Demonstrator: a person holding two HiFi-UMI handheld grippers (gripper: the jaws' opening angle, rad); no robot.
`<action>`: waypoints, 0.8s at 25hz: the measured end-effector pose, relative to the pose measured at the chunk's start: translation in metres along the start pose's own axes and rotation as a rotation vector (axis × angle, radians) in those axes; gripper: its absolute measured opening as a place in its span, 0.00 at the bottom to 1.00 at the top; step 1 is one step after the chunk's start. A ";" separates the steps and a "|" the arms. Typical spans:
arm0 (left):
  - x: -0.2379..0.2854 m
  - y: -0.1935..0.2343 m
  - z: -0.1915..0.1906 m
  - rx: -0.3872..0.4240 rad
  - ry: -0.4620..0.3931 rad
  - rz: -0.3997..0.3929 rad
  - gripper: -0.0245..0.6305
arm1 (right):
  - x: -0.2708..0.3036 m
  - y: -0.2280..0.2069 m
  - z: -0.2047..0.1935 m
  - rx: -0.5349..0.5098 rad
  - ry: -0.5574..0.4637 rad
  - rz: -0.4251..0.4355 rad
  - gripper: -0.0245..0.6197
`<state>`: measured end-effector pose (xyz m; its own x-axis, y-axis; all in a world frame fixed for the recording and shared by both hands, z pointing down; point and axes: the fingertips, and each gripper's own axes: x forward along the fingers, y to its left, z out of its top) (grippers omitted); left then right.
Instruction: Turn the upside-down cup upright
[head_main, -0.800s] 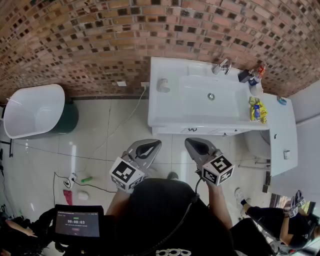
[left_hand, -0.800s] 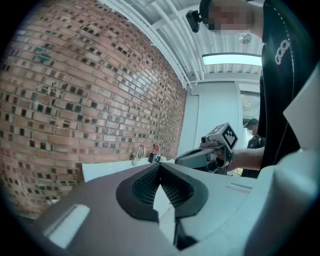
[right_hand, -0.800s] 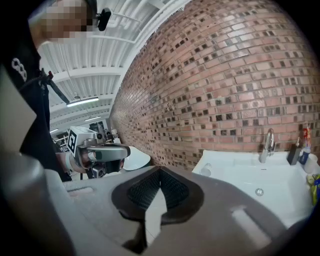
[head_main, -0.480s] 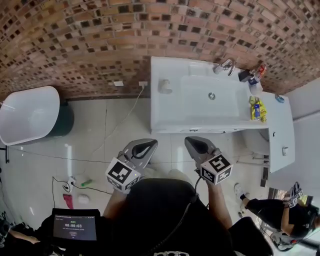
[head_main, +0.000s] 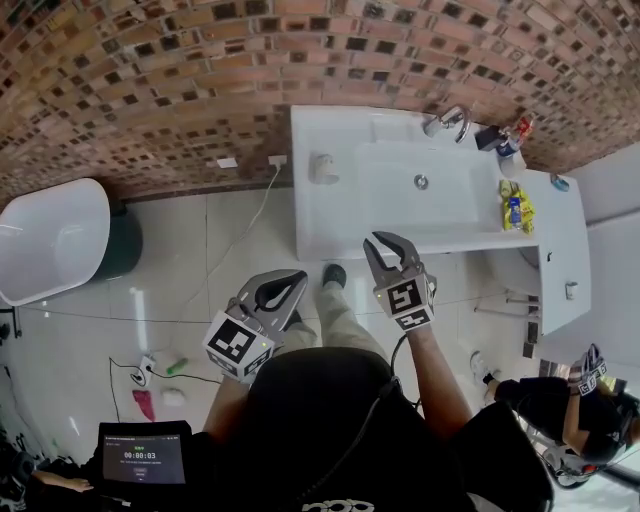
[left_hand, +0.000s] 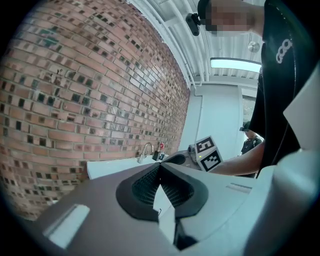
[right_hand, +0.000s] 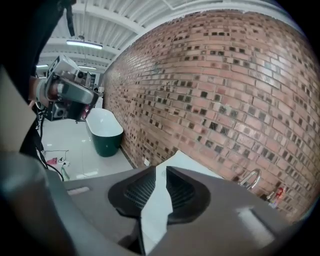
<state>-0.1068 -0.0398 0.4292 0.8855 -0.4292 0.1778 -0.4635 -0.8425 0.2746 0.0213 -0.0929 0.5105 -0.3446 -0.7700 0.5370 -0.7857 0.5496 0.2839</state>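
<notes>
Left gripper (head_main: 299, 275) above floor (head_main: 200, 260), jaws closed tip to tip, empty; right gripper (head_main: 387, 241) at counter (head_main: 330, 225) edge, jaws slightly apart (nothing between); cup (head_main: 322, 168) upside down on counter

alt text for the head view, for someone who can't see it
Seen from above, a person holds a left gripper and right gripper out towards a white vanity against a brick wall; neither holds anything. A small white cup stands on the vanity left of the basin, and a white bathtub sits on the far left.
</notes>
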 end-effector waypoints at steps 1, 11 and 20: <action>0.006 0.001 0.000 0.005 0.006 0.003 0.06 | 0.012 -0.008 -0.005 -0.001 0.005 0.001 0.11; 0.079 0.036 0.018 0.078 0.083 0.094 0.06 | 0.126 -0.063 -0.052 -0.026 -0.003 0.079 0.13; 0.124 0.055 0.021 0.070 0.142 0.202 0.06 | 0.205 -0.069 -0.091 -0.126 0.061 0.184 0.16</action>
<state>-0.0221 -0.1459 0.4467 0.7593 -0.5455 0.3549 -0.6232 -0.7665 0.1550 0.0514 -0.2590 0.6731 -0.4409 -0.6343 0.6350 -0.6409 0.7178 0.2720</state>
